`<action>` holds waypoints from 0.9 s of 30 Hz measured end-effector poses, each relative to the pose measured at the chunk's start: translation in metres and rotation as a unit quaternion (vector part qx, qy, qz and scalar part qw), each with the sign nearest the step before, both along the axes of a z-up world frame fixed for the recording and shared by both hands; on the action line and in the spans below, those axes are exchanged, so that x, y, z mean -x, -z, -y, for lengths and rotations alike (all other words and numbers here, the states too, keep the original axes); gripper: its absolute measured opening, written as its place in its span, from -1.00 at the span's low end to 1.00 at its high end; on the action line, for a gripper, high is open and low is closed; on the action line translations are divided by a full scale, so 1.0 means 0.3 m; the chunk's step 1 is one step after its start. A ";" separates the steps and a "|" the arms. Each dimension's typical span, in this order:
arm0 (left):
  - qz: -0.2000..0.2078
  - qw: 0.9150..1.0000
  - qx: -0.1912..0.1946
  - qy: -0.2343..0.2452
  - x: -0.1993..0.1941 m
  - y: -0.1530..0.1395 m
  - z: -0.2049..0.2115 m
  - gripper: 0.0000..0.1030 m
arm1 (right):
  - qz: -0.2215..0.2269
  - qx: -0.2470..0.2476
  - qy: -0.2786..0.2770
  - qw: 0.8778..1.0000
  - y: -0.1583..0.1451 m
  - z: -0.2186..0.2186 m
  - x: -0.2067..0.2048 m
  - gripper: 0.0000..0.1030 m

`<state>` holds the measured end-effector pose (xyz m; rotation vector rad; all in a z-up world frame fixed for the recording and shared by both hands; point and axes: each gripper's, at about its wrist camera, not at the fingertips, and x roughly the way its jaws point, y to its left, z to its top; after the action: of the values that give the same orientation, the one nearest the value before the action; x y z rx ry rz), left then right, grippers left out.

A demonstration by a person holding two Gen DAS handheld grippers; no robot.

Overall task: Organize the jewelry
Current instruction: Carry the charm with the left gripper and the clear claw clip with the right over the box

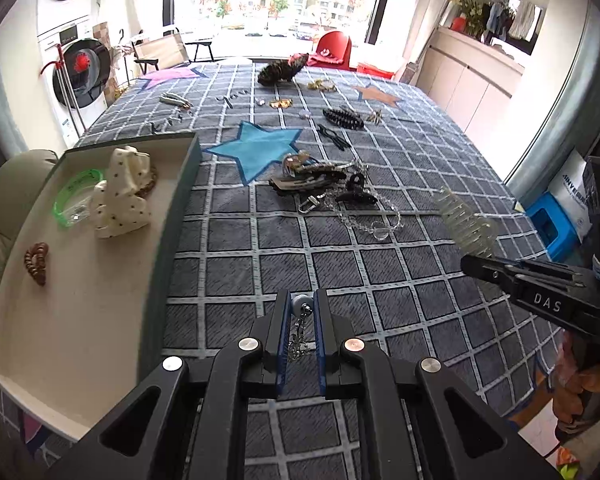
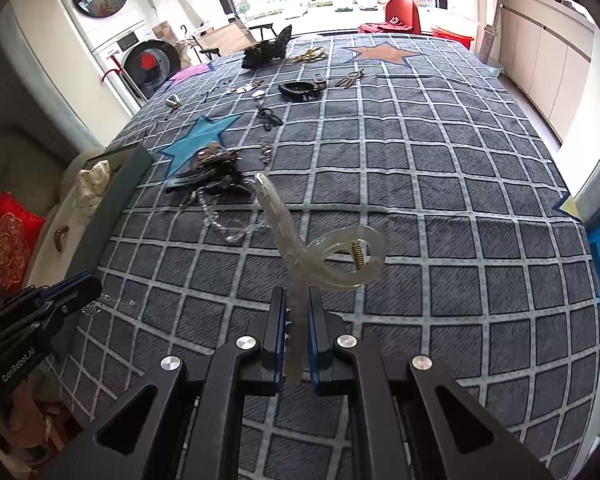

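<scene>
My left gripper (image 1: 301,310) is clamped on a small silver chain piece (image 1: 299,336) w/ a pale bead at the tip – its lower end is lost between the jaws, so I can't say what kind of jewelry it is. My right gripper (image 2: 298,304) is closed on a clear plastic hair claw (image 2: 320,248), held up off the checked bedspread (image 2: 440,184); the claw's spring shows, but its teeth only read properly from the left cam.

Tray (image 1: 100,280) sits to the left, near edge cut off by my left gripper's body. In it: green bangle (image 1: 74,200), cream dotted scrunchie (image 1: 124,196), brown coil tie (image 1: 37,262).

Mid-bed there's a tangled pile (image 1: 312,178) – black claw clip, clear bead strand, other bits too overlapped to separate. Farther items near the window are small & blurry – I can make out a black comb clip (image 1: 343,118) and a dark feathery piece (image 1: 282,69), not much else. A hand shows at the right edge of the left cam, mostly cropped.
</scene>
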<state>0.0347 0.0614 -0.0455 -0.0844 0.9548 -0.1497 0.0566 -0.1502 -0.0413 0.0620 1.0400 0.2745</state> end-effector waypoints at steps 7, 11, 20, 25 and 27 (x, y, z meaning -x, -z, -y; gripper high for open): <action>0.032 0.999 0.015 -0.024 0.058 -0.072 -0.107 -0.75 | 0.011 0.003 -0.029 1.000 -0.062 -0.124 0.018 -0.80; 0.047 0.998 0.018 -0.047 0.079 -0.097 -0.197 -0.75 | 0.022 0.004 -0.058 0.998 -0.102 -0.233 0.021 -0.80; 0.055 0.993 0.017 -0.102 0.115 -0.095 -0.407 -0.75 | 0.028 0.005 -0.131 0.991 -0.146 -0.527 0.008 -0.80; 0.051 0.989 0.015 -0.135 0.117 -0.066 -0.527 -0.75 | 0.023 0.008 -0.185 0.982 -0.148 -0.721 -0.003 -0.80; 0.047 0.988 0.014 -0.146 0.118 -0.053 -0.566 -0.75 | 0.013 0.009 -0.203 0.979 -0.138 -0.787 -0.013 -0.80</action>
<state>-0.0005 0.2311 -0.0295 -0.2405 0.8359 0.1022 0.0606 0.0860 0.0001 -0.1728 1.0231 0.6341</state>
